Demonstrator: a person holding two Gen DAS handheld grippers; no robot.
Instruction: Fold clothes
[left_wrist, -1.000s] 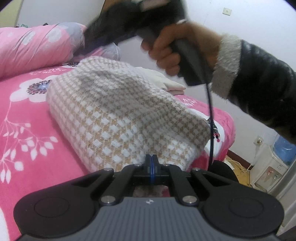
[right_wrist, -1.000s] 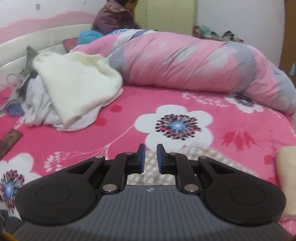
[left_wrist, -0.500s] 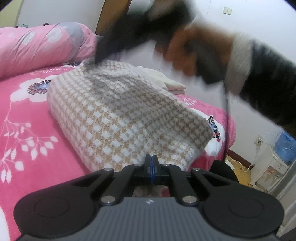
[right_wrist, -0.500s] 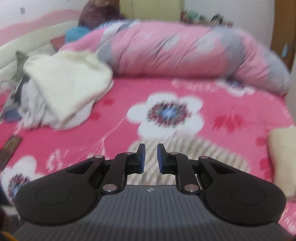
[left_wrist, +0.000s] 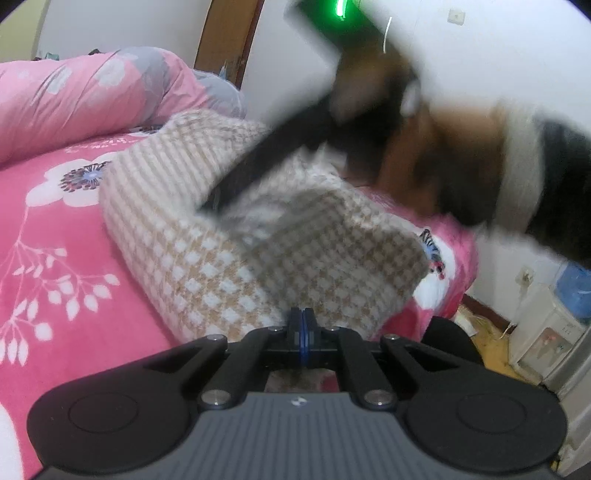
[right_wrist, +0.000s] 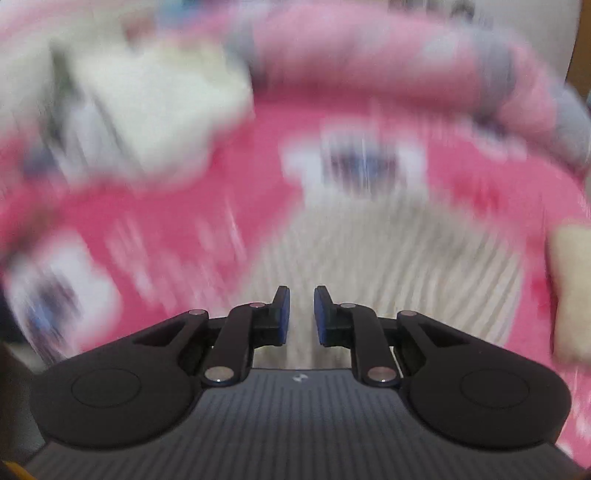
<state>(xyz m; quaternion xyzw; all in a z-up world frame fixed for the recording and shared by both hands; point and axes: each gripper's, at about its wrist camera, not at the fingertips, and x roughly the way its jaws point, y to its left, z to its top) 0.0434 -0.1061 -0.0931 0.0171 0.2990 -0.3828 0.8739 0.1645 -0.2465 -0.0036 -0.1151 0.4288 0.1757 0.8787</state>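
A tan-and-white checked knit garment (left_wrist: 229, 236) lies humped on the pink flowered bed. My left gripper (left_wrist: 302, 321) is shut, its tips at the garment's near edge; I see no cloth pinched between the pads. In the left wrist view my right gripper (left_wrist: 236, 188) is a blurred dark shape, held by a hand (left_wrist: 417, 147), with its fingers down on the garment's top middle. The right wrist view is motion-blurred. There the right gripper (right_wrist: 300, 314) has a narrow gap between its pads with nothing in it, just above the checked garment (right_wrist: 388, 258).
A rolled pink and grey quilt (left_wrist: 92, 96) lies along the far side of the bed. A pile of cream and white clothes (right_wrist: 155, 110) sits at the upper left, and a cream folded piece (right_wrist: 570, 291) at the right edge. A water dispenser (left_wrist: 546, 332) stands on the floor beyond the bed's corner.
The right gripper has swung down from above the garment's far end onto its middle and tilted further downward. The left gripper has stayed put and shut.
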